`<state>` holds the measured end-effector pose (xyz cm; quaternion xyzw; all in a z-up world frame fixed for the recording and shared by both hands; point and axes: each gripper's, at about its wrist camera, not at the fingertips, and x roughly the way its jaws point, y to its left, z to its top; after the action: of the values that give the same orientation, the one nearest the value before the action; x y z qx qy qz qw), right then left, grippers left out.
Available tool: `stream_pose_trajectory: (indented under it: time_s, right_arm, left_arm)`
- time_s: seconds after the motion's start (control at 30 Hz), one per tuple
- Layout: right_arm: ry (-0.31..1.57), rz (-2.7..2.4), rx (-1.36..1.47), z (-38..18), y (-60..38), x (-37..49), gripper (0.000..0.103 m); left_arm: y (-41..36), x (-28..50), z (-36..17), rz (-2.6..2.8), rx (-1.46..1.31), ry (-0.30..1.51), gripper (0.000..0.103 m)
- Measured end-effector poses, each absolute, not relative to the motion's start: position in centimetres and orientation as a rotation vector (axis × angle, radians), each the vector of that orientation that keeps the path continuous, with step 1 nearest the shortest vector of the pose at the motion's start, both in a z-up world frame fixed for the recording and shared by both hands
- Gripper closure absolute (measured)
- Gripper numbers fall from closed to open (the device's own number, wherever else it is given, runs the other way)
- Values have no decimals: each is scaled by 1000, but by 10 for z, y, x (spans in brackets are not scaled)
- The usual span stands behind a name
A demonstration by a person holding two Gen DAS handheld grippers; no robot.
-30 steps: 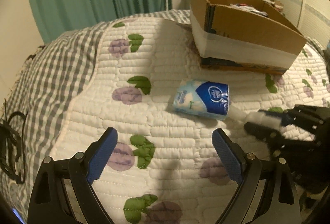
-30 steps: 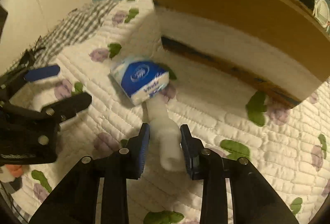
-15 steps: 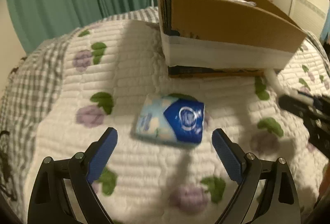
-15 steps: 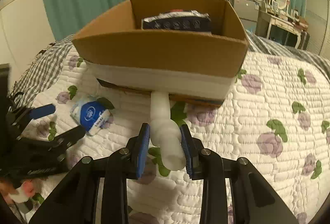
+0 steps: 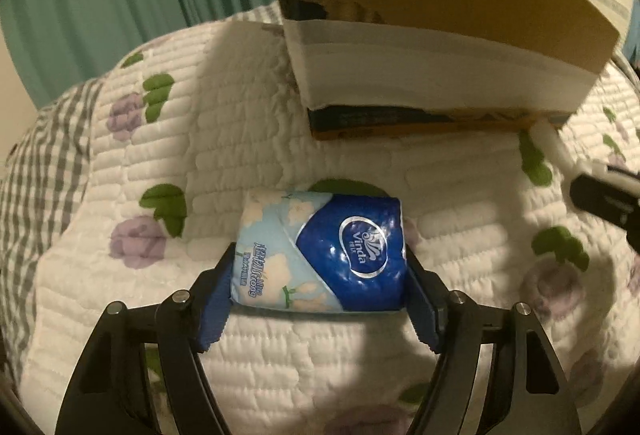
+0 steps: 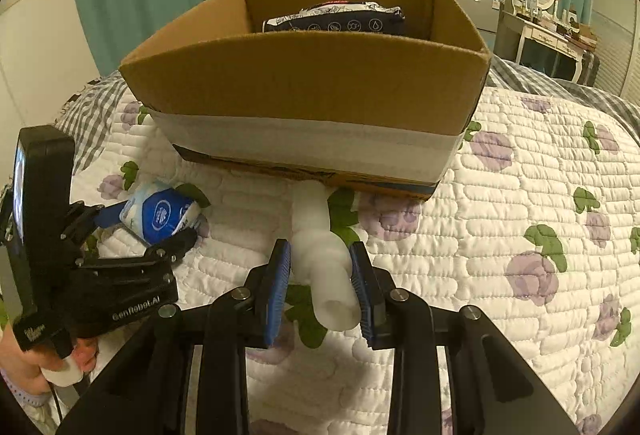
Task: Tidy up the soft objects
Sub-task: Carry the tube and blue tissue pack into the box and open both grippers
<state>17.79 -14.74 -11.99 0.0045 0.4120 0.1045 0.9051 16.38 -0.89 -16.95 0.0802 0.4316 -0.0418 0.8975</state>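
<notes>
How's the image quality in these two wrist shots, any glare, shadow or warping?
Left wrist view: glare on the blue plastic tissue pack, cardboard box bulging, dim quilt in shadow. Right wrist view: brighter, sharp; fisheye bends the quilted floral bedspread edges.

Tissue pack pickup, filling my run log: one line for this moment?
left gripper: closing around tissue pack | right gripper: shut on white foam piece | cardboard box: ahead

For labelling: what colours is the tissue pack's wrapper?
Dark blue and pale blue with cream flowers on the tissue pack; clearest in the left wrist view.
</notes>
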Motion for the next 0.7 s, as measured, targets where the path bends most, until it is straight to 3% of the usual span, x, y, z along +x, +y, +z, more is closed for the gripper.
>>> stream_pose_trajectory:
  time_s: [0.3, 0.7]
  right_arm:
    - [817, 224, 9, -101, -154, 144, 73]
    - [675, 242, -35, -22, -160, 91, 73]
  left_arm:
    - [-9, 113, -138, -143, 72, 852, 30]
    - [-24, 60, -43, -150, 25, 708, 30]
